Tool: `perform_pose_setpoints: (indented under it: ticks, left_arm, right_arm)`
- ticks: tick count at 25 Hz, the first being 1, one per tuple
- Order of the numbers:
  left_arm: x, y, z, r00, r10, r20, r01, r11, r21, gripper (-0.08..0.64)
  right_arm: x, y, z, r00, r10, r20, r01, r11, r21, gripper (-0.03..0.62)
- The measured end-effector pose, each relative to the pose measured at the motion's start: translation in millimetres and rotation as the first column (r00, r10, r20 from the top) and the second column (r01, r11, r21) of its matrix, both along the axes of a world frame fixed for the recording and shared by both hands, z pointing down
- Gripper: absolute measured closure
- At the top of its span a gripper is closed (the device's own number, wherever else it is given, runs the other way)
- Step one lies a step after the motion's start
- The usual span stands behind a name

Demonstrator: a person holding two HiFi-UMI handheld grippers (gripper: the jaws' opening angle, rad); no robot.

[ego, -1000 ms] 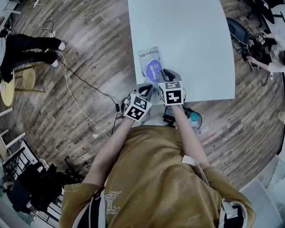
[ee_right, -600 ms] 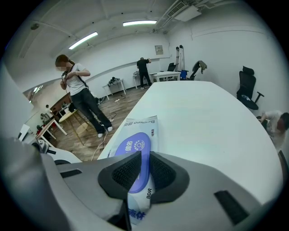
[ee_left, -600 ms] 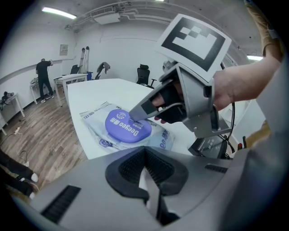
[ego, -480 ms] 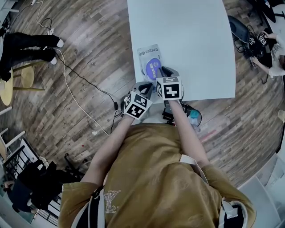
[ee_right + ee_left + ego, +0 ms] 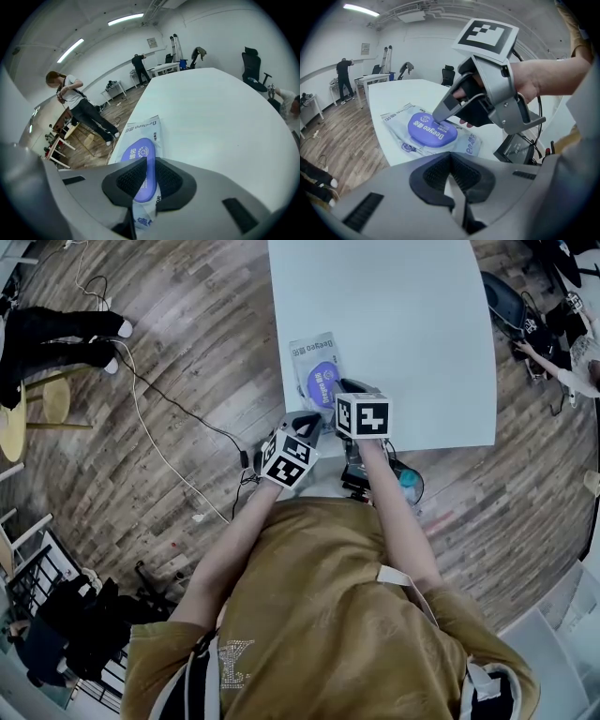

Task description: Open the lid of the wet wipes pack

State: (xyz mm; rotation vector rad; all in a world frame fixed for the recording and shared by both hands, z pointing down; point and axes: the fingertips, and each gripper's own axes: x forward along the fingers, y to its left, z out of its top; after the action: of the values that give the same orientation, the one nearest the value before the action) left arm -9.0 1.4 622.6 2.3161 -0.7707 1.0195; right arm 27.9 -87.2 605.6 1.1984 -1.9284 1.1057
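**Right claw on lid rim**

The pale, flat plastic wet wipes pack (image 5: 313, 351) is lying on the white tabletop (image 5: 403, 324). The right claw (image 5: 149, 164) is clenching the near rim of the pack's purple oval lid (image 5: 321, 382). The left claw (image 5: 451, 159) is hovering just beside the pack, clenched on nothing.

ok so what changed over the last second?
The right gripper moved forward over the pack, away from the person. Its shut tips now rest on the near edge of the lid. No visible grab or release. The left gripper, shut, held its place near the table edge. The pack did not shift, and the lid is still closed.
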Motion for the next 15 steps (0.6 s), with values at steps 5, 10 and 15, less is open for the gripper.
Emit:
perform_pose_setpoints:
  ticks: [5,10,15]
  left_arm:
    - [2.8,-0.4,0.5,1.0,0.008,-0.002,-0.008,1.0,-0.001,0.555]
    - [3.4,-1.0,1.2,1.0,0.009,-0.003,-0.009,1.0,-0.008,0.555]
    - [1.5,-3.2,3.6,1.0,0.011,-0.006,-0.011,1.0,-0.019,0.555]
  right_arm:
    - [0.9,-0.9,2.1,1.0,-0.022,-0.004,0.022,0.999,-0.035,0.551]
    - [1.2,-2.2,4.4,0.999,-0.038,-0.006,0.037,0.998,-0.045,0.551]
    - [3.2,-5.1,7.2,0.999,-0.001,0.043,0.004,0.998,-0.07,0.552]
